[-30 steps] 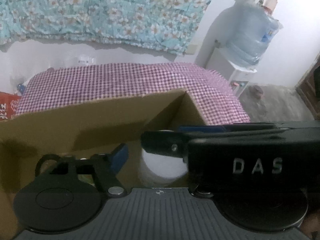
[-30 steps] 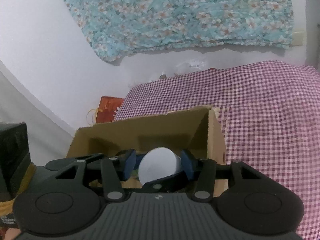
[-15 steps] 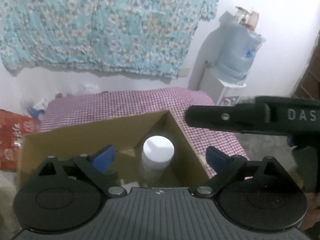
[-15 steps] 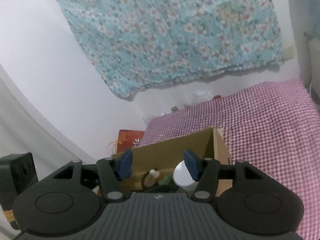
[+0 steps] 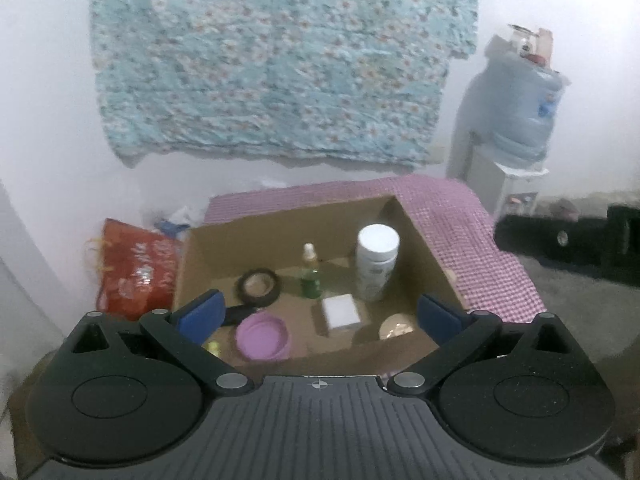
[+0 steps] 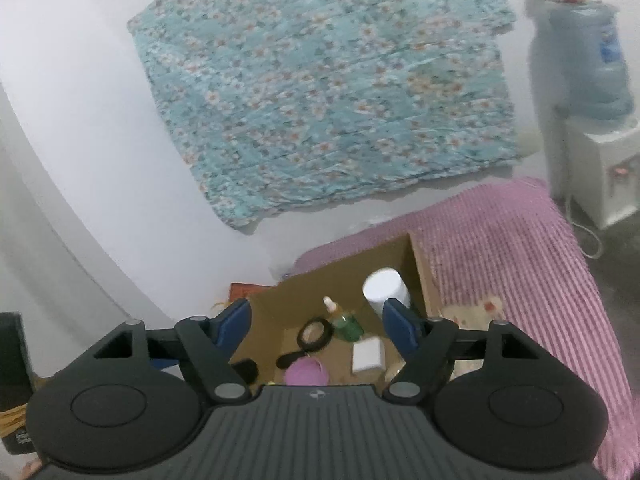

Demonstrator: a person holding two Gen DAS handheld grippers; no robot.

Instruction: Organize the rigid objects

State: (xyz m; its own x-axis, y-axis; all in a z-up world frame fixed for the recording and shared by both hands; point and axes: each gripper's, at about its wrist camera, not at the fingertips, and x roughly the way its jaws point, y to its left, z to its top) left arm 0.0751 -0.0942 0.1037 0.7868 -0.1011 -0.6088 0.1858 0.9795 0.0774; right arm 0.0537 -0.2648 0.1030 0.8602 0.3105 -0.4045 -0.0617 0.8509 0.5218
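An open cardboard box [image 5: 280, 232] holds a tall white jar [image 5: 376, 264] standing at its far right. Beside it are a small green bottle [image 5: 310, 276], a black tape roll [image 5: 259, 286], a purple lid [image 5: 262, 336] and a small white box [image 5: 340, 311]. My left gripper [image 5: 320, 314] hangs above the box's near side; its jaws are opening, with nothing between them. In the right wrist view my right gripper [image 6: 316, 320] is also back from the box [image 6: 360, 264]. Its jaws are opening too and are off the white jar [image 6: 386, 286].
The box sits on a purple checked cloth [image 5: 460, 232]. A red bag [image 5: 136, 268] lies left of it, and a water dispenser [image 5: 520, 120] stands at the right wall. A floral cloth [image 5: 280, 60] hangs behind. A black tool body [image 5: 560, 240] reaches in from the right.
Both grippers have pulled back and up from the box and spread their jaws. The white jar that was between the right gripper's fingers now stands free in the box.
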